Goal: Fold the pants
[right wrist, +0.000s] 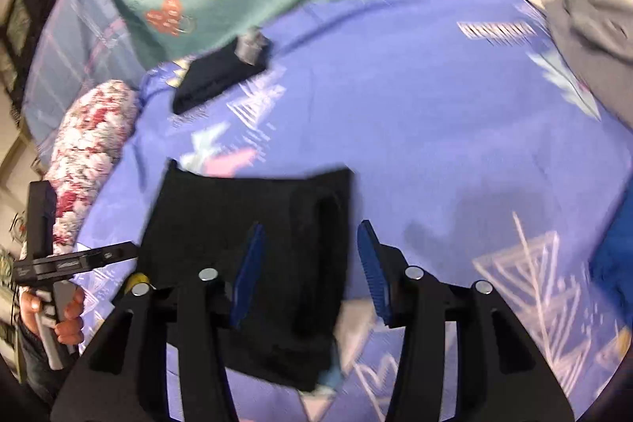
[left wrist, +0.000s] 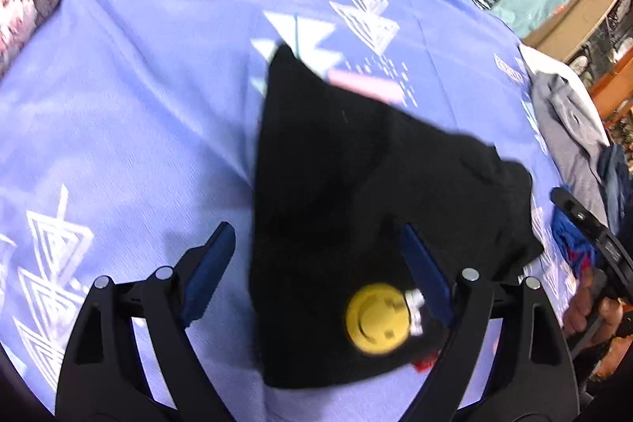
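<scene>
Black pants, folded on purple bedspread, long axis near-to-far. Left gripper wide, right gripper part-open; both empty above them.

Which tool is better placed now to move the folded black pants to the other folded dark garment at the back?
Right, probably. The right tool is open astride the black pants' thick folded edge. The left tool is open over their flat face, one finger off the cloth.
</scene>
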{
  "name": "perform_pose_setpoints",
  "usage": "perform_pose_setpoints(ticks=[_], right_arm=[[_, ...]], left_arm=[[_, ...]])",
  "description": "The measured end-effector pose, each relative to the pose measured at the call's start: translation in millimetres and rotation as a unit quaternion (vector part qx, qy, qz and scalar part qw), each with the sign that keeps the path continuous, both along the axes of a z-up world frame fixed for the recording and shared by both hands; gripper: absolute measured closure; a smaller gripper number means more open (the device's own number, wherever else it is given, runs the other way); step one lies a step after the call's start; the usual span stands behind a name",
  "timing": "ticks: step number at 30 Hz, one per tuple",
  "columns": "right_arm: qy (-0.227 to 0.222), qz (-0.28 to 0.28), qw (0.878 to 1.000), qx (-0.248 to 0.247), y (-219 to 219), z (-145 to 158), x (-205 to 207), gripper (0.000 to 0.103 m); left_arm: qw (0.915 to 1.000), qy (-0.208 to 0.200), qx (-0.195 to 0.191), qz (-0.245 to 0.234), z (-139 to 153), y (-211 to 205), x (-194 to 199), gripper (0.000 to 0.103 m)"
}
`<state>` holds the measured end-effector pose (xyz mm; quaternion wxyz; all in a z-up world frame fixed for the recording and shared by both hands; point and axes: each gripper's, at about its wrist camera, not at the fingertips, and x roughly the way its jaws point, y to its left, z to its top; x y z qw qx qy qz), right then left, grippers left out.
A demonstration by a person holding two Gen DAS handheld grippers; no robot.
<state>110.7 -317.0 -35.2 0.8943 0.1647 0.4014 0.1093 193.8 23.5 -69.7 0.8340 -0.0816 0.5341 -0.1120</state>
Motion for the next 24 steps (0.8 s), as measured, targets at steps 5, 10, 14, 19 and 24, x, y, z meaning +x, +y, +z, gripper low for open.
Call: perform_pose_setpoints(ticks=[5,10,14,19,24], right_arm=[[-0.019,0.067,0.997,0.019,36,9,28,0.073],[0.020,0.092,0.995,0.029,62,-5,58,0.073],[0.038,0.115,0.992,0.027,77,-12,71,0.073],[0.066,0.103,0.992,-0.018,77,-29,80,0.076],[0.077,0.080,0.992,-0.058,51,-45,79,0.103]], left_arm=[[0.9994,0.006,0.022,0.027,0,6,33,0.016],[0.9987,0.024,0.042,0.018,-13,-2,52,0.016],[0.9984,0.031,0.046,0.007,-23,-11,59,0.016],[0.9983,0.031,0.045,0.019,-30,-11,72,0.016],[0.9957,0.025,0.082,0.036,-36,-4,85,0.017]])
